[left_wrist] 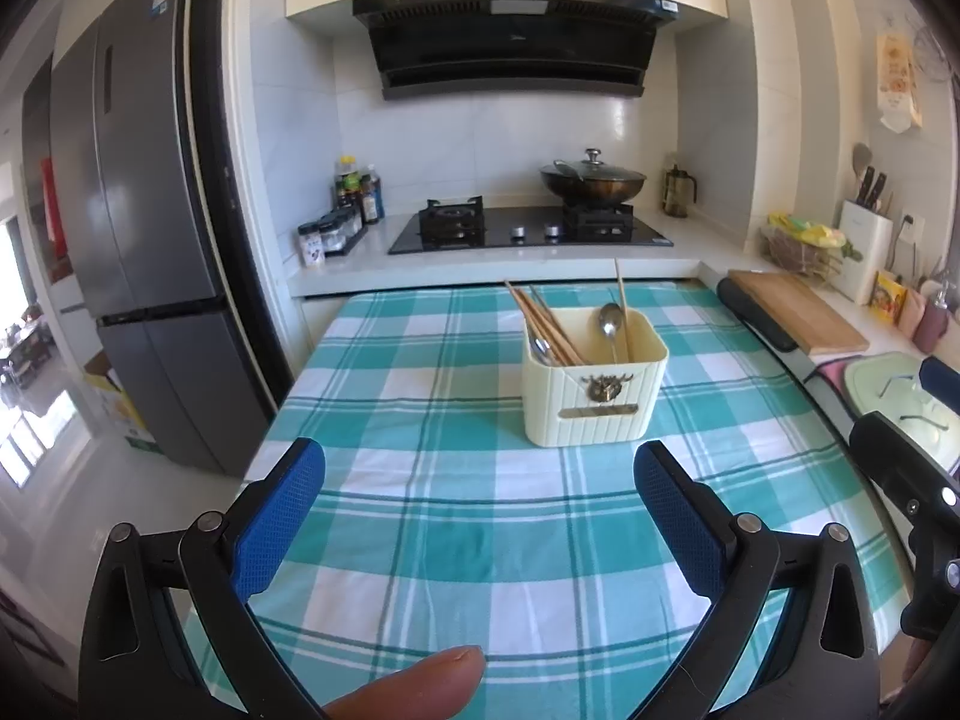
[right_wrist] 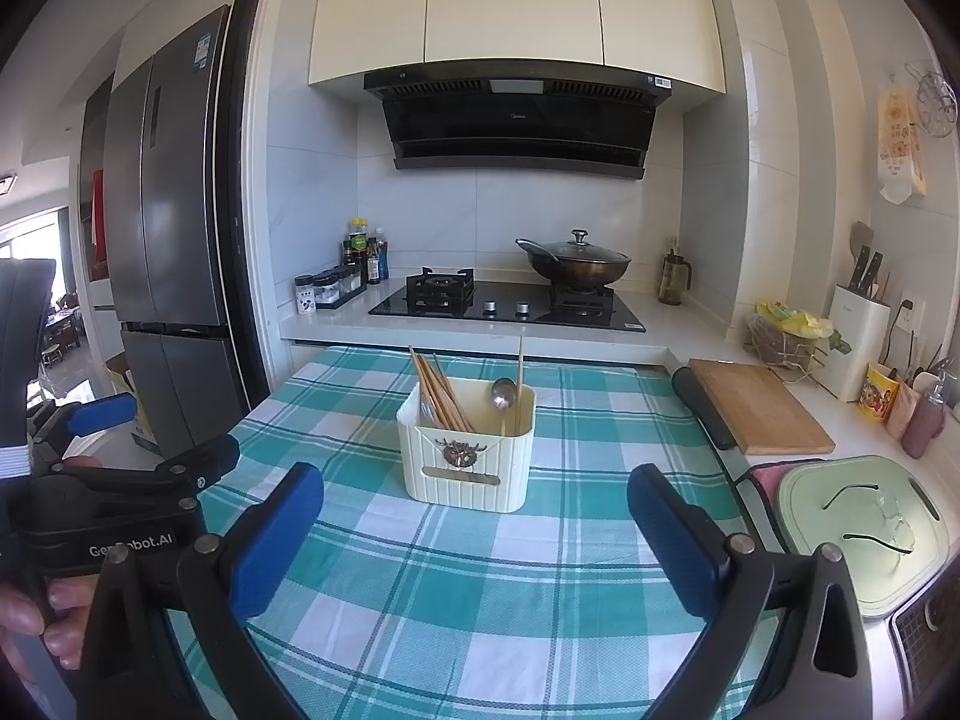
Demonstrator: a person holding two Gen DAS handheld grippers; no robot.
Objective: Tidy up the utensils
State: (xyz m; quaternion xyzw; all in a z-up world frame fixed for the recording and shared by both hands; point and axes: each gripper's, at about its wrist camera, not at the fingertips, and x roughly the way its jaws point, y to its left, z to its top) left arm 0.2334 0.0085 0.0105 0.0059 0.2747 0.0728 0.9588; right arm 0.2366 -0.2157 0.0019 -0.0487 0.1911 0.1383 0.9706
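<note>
1. i held the left gripper [left_wrist: 480, 516] and right gripper [right_wrist: 474, 534] released, both empty.
2. the cream utensil holder [right_wrist: 468, 462] stood straight ahead of my right gripper, ahead-right of the left.
3. chopsticks [right_wrist: 441, 393] leaned left; the spoon [right_wrist: 503, 396] stood upright.
4. i judged the right nearer.

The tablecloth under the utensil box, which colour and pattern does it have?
The tablecloth is a teal and white check, clearest in the left wrist view.
</note>
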